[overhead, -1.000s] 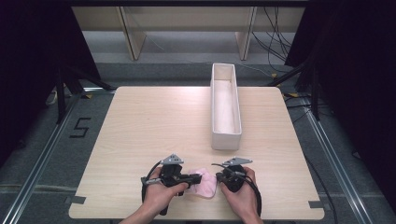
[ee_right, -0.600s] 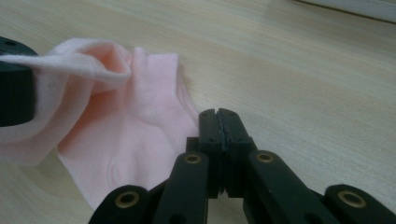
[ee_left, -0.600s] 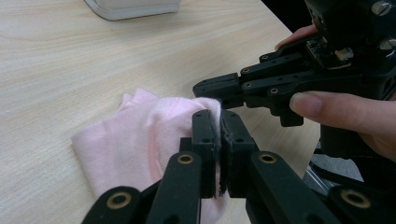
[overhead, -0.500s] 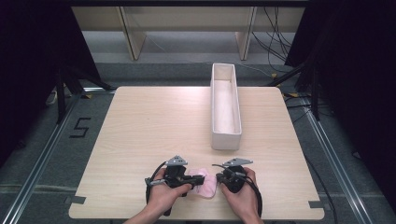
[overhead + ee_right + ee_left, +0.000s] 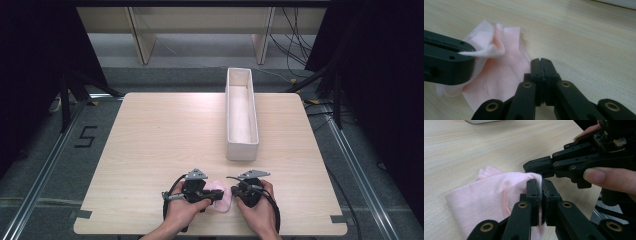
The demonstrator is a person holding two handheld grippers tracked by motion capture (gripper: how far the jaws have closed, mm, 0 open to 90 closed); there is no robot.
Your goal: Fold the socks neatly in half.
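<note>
A small pink cloth [image 5: 221,199], knit like a sock, lies near the table's front edge between my two grippers. My left gripper [image 5: 540,195] is shut on one edge of the cloth [image 5: 489,195] and lifts a fold of it. In the high view the left gripper [image 5: 214,195] comes at the cloth from the left. My right gripper [image 5: 541,71] has its jaws pressed together just over the cloth's [image 5: 504,75] right edge, with no fabric visible between them. In the high view the right gripper [image 5: 233,191] sits at the cloth's right side, tip to tip with the left.
A long, narrow white box [image 5: 241,115] stands open on the right half of the wooden table [image 5: 160,135], running away from me. Hands hold both grippers at the front edge. Shelving legs and cables lie beyond the table.
My left gripper has shifted slightly right onto the cloth and taken up a fold of it. The right gripper has barely moved.
</note>
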